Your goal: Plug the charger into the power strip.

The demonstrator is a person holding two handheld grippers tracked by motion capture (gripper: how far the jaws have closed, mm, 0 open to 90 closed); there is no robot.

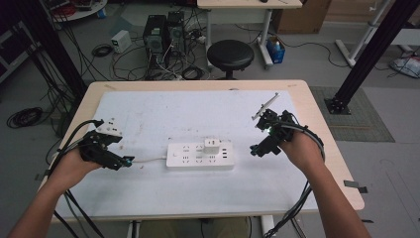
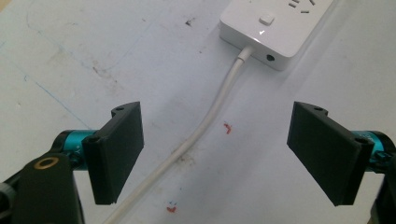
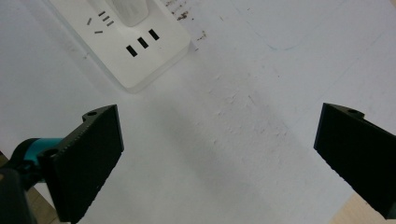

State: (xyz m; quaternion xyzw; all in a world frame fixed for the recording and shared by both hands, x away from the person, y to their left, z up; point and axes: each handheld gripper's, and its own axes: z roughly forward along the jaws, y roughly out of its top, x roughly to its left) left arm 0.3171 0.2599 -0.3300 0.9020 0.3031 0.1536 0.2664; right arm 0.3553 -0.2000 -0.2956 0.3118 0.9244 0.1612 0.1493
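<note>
With the power strip (image 1: 200, 155) at table centre and its white adapter (image 1: 212, 146) plugged in, both the left gripper (image 1: 130, 161) at nine o'clock and the right gripper (image 1: 253, 150) at three o'clock stood spread and empty, so next probably called for pinching the adapter.

Black hand-held gripper (image 2: 217, 156) bodies — teal joints, flat ribbed pads, trailing cables

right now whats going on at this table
A person holds a gripper in each hand on either side of a white power strip lying on a white mat. A small white adapter is plugged into the strip. The left gripper is open, straddling the strip's cable without pinching it. The right gripper is open and empty beside the strip's far end.
</note>
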